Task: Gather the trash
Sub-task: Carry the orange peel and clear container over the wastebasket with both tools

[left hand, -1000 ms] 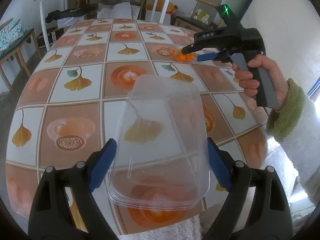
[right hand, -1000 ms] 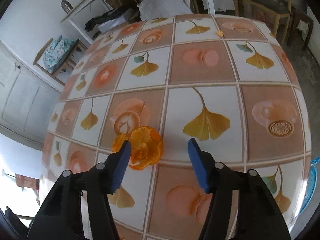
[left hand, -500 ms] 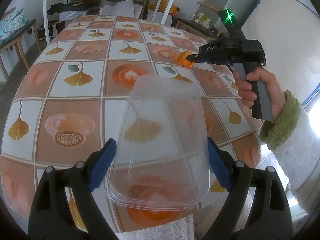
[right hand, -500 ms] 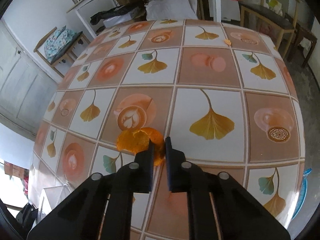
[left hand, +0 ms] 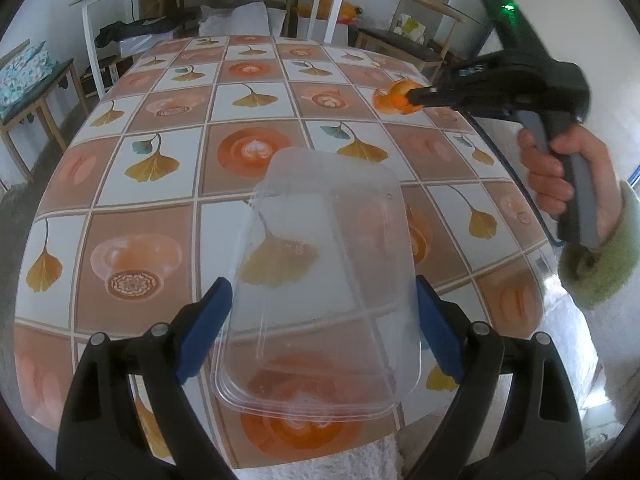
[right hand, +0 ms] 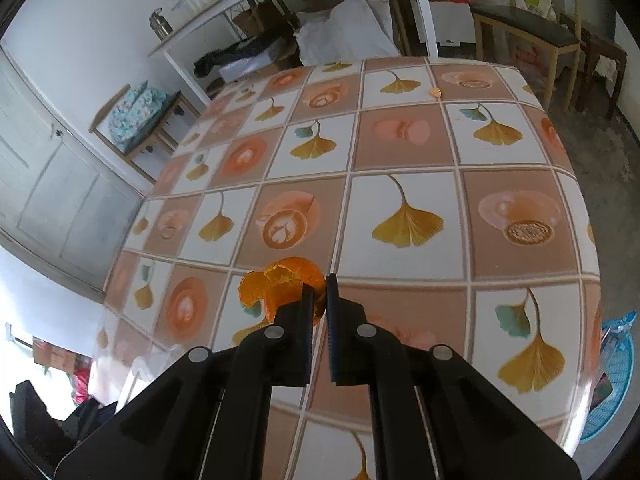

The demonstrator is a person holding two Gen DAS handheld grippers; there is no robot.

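Left gripper [left hand: 320, 326]: jaws spread wide, one blue pad against each long side of a clear plastic container [left hand: 326, 280], which is held above the near edge of the bench [left hand: 160, 208]. The bench is covered with a ginkgo-leaf and coffee-cup tile pattern. Right gripper [right hand: 318, 294]: jaws nearly together, pinching an orange peel [right hand: 280, 286], lifted off the bench over its right side. A small orange scrap [right hand: 436, 92] lies near the far edge.

legible text: none. faint embossed characters on the base of the clear rectangular plastic container [left hand: 316, 280], unreadable. small markings on the black handheld gripper body [left hand: 472, 71], blurred, unreadable.
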